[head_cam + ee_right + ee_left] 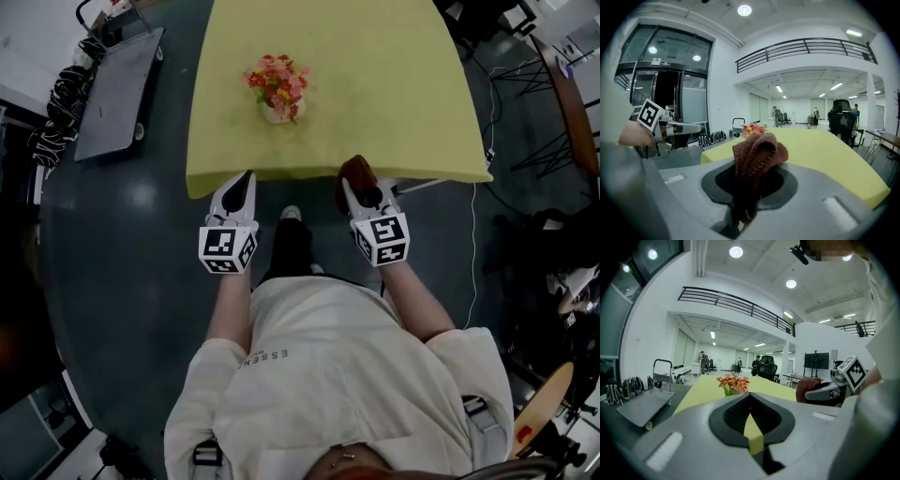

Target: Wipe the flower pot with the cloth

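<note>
Right tool (pixel 750 180) is clenched on the cloth (pixel 357 173). It's a brown knit bunched over the tips, with a tail hanging down between the jaws. We read that as the wiping grip: the wad sits out front so the fabric meets the surface, not the plastic.

Left tool (pixel 751 416) is clenched on nothing. The yellow sliver at its tips looks to us like the bench (pixel 394 84) showing beyond. Likely it's the free one, kept to steady things while the other wipes.

Both tools hover at the near edge of the bench, side by side, pointing at the far side. Neither touches anything on it.

The flower pot (pixel 278 114) stands on the bench, left of centre and well apart from both tools. It's small, pale and upright, with red and orange flowers (pixel 277 79) spilling over the rim, so most of the pot wall is hidden from above. We judge wiping hasn't started, and the approach comes next.

A flat cart (pixel 117 89) is parked on the floor to the left of the bench, out of the way.

Writing:
- The shirt (pixel 309 394) reads "ESSEN", and the rest is lost in a fold.
- The marker cubes (pixel 228 249) carry black-and-white square patterns, no text.
- We can't read any label on the pot or the cloth.
</note>
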Tool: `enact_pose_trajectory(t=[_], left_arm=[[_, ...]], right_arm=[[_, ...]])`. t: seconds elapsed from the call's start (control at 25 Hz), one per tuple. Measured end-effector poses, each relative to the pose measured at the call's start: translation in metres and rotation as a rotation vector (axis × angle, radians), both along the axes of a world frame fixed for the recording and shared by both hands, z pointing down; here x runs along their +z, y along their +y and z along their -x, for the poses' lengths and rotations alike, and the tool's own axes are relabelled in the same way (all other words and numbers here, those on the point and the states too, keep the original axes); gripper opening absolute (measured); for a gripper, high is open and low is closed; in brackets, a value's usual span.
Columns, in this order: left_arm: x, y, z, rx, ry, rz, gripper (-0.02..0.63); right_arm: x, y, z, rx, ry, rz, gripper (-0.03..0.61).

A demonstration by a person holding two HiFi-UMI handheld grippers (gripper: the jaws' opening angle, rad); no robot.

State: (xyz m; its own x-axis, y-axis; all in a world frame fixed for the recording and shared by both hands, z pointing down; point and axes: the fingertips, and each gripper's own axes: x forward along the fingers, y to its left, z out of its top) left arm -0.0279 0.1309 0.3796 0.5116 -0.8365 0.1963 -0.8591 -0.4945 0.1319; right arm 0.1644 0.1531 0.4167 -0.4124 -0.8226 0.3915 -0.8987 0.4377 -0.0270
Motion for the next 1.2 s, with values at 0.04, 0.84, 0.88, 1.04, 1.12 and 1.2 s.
enact_pose_trajectory(t=[0.04,0.84,0.88,1.04,1.12,1.2], left_arm=[[0.003,-0.011,0.002,0.002,0.003,0.004,0.015],[0.077,-0.184,0.002,0.209,-0.007,0.178,0.015],[0.08,-0.188,-0.001,0.221,-0.012,0.183,0.015],[0.096,-0.196,-0.021,0.299,-0.047,0.211,0.015],[0.106,-0.199,-0.029,0.329,-0.067,0.237,0.015],[0.111,-0.204,-0.031,0.334,-0.069,0.269,0.015]], right_arm=[[0.001,-0.011,0.001,0.007,0.002,0.0,0.055],[0.061,-0.179,0.042,0.05,0.047,0.168,0.055],[0.068,-0.181,0.044,0.036,0.048,0.183,0.055],[0.093,-0.179,0.067,-0.08,0.034,0.252,0.055],[0.101,-0.177,0.084,-0.145,0.015,0.288,0.055],[0.108,-0.179,0.097,-0.182,-0.004,0.319,0.055]])
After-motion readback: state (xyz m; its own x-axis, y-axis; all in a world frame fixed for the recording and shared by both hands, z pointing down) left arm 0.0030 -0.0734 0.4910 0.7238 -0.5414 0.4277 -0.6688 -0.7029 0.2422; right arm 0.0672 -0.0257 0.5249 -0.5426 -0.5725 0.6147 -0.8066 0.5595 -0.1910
